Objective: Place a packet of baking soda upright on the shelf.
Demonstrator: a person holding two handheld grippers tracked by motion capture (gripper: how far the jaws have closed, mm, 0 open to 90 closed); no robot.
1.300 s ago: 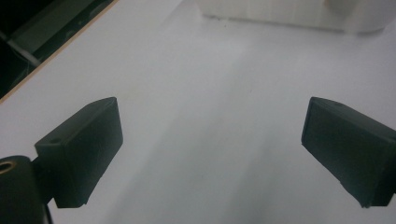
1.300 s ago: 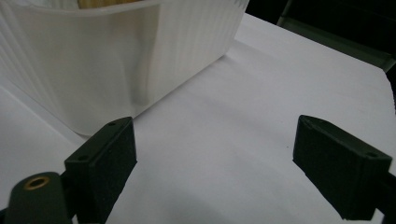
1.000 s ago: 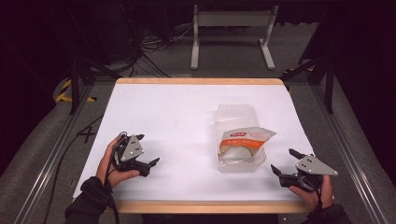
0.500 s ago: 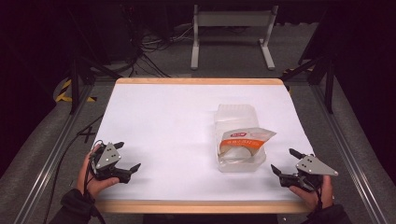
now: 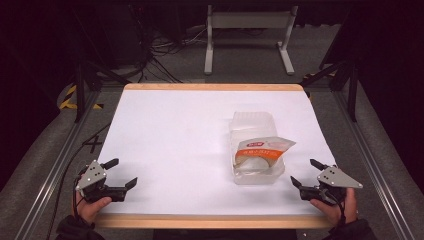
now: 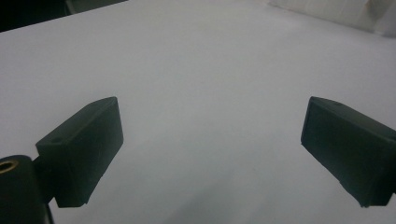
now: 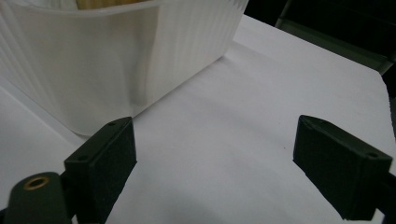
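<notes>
High view: the whole white table [image 5: 190,135] with its wooden rim; my left gripper [image 5: 121,173] at the near left corner, my right gripper [image 5: 306,173] at the near right edge, and the tub [image 5: 256,150] on the right half of the table, nearer my right gripper.
Tub: a clear ribbed plastic box with its lid laid open behind it; inside lies a packet [image 5: 263,148] with an orange and white label, one end sticking out over the tub's right wall.
Left gripper view: my two black jaws over bare white table [image 6: 201,93] — no sign of the packet; a pale ribbed edge at the far top right may be the tub, too blurred to be sure.
Right gripper view: the tub's [image 7: 107,51] ribbed wall close up, just beyond my left-hand jaw, something tan at its top edge; the label cannot be read here.
My left gripper [image 6: 210,154]: jaws spread wide, holding nothing, touching nothing, well apart from the tub.
My right gripper [image 7: 215,168]: jaws spread wide, nothing between them but table [image 7: 243,116] — pointed toward the tub's near right corner, near it, not touching.
Hands: each wraps its gripper's body at the table's near edge.
</notes>
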